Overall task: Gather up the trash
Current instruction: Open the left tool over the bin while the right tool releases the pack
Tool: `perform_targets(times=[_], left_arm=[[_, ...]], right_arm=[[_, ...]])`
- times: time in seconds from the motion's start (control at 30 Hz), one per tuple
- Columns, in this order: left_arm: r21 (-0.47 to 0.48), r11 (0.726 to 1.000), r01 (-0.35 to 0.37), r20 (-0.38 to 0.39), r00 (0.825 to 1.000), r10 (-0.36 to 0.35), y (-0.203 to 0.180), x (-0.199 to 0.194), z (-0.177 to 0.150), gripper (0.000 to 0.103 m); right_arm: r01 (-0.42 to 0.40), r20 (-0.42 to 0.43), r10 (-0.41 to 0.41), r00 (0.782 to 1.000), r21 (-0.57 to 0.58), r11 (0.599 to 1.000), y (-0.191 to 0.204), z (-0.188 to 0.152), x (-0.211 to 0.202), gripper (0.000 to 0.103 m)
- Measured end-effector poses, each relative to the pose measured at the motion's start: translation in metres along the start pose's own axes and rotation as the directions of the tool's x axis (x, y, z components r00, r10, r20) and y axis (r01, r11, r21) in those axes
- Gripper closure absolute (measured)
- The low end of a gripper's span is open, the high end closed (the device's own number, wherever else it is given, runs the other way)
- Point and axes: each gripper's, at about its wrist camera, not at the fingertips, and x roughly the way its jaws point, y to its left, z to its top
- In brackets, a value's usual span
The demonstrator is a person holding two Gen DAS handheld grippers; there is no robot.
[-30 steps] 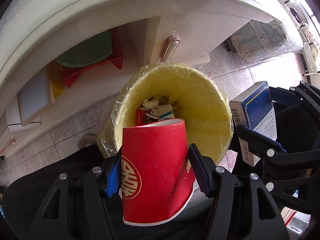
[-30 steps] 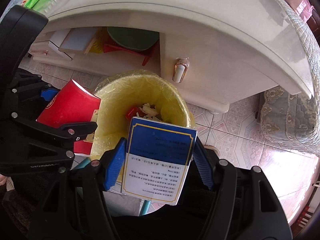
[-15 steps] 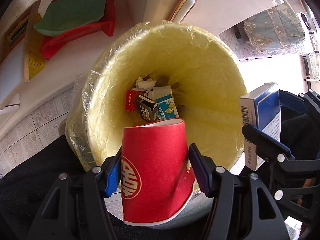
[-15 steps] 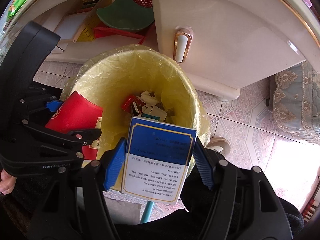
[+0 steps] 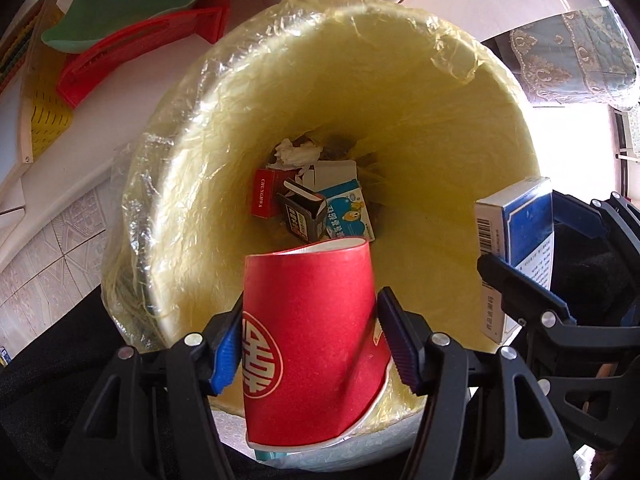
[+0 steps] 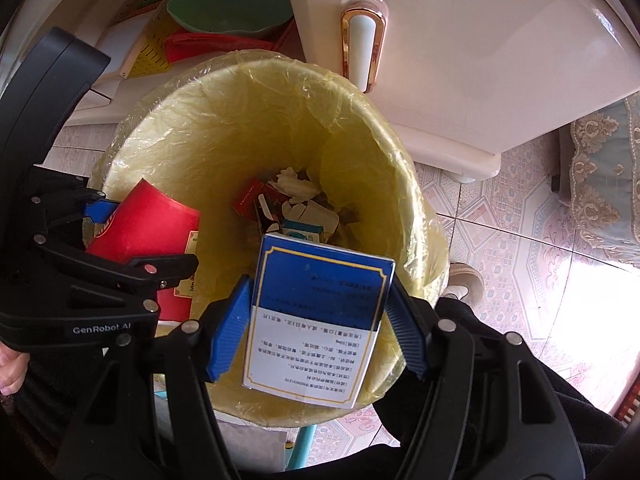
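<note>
1. Landmark: waste bin (image 5: 460,128), lined with a yellow plastic bag, standing on tiled floor (image 6: 512,240) just in front of a cream cabinet (image 6: 500,60).
2. Left gripper (image 5: 310,340): jaws about half apart, blue pads pressed on both sides of a red paper cup (image 5: 308,320). The cup is held over the near edge of the bin, open mouth pointing down into it.
3. Right gripper (image 6: 320,324): jaws about half apart, clamped on the sides of a blue-and-white carton (image 6: 316,324). The carton hangs over the bin's near rim, printed face toward the camera.
4. From the right wrist view, the cup (image 6: 148,232) sits at the bin's left rim; from the left wrist view, the carton (image 5: 516,248) sits at the bin's right rim.
5. Bin bottom: red packet (image 5: 264,194), dark small box (image 5: 302,214), blue-and-white carton with cartoon print (image 5: 346,210), crumpled white tissue (image 5: 296,152).
6. Beyond the bin, on the cabinet's lower shelf: red basket (image 5: 140,48) carrying a green dish (image 5: 132,4).
</note>
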Motion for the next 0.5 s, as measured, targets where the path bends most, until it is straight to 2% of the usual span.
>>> perform_targets(times=[0.17,0.23,0.37,0.5], left_arm=[[-0.034,0.995,0.099,-0.037,0.994,-0.1,0.008,0.011,0.008,0.042],[-0.042,0.995,0.096,-0.032,0.995,-0.097,0.01,0.012,0.01,0.042],[-0.037,0.988,0.151,-0.014,0.988,-0.151,0.009,0.008,0.009,0.042],[-0.027,0.987,0.156,-0.01,0.988,-0.156,0.005,0.005,0.007,0.042]], right_arm=[[-0.013,-0.017,0.014,1.0,0.019,1.0,-0.002,-0.002,0.007,0.038],[-0.015,-0.022,0.016,1.0,0.022,1.0,-0.002,-0.003,0.008,0.038],[-0.02,-0.03,0.021,0.999,0.021,1.0,0.0,-0.002,0.011,0.038],[-0.022,-0.03,0.023,0.999,0.017,1.0,0.0,0.0,0.013,0.038]])
